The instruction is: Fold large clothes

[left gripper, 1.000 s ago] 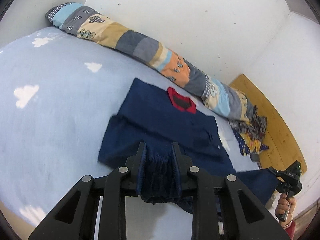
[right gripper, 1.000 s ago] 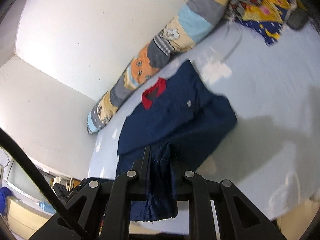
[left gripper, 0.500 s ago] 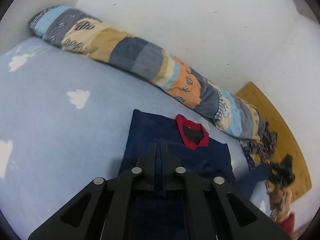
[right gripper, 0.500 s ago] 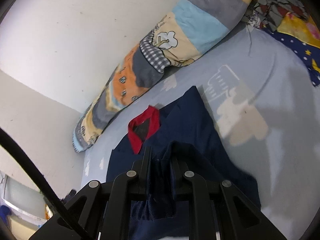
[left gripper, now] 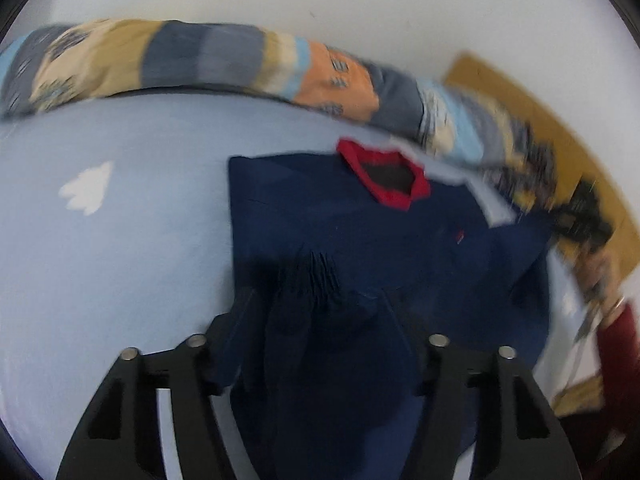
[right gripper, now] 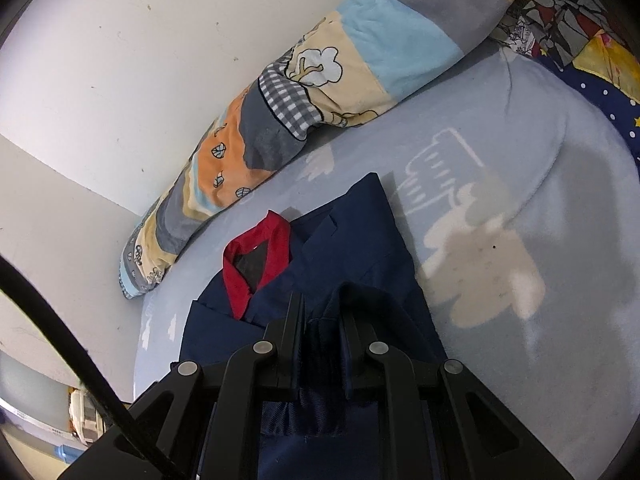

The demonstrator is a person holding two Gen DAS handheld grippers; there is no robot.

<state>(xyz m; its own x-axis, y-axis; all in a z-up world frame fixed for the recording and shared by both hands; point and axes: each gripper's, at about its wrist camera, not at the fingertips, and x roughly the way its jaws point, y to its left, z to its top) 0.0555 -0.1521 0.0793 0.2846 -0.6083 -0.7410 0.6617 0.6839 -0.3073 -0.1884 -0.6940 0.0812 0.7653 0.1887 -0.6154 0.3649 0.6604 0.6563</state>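
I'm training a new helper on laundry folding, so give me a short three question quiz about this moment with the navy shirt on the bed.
1. True or false: the right claw is shut on the navy shirt.
2. Multiple choice: the collar of the shirt is A) white, B) red, C) yellow.
3. Fill in the missing word: the long patchwork pillow lies between the shirt and the ____.

Key
1. True; fabric is pinched between its fingers.
2. B.
3. Wall. The left claw view is blurred but shows the same layout on the blue bedsheet.
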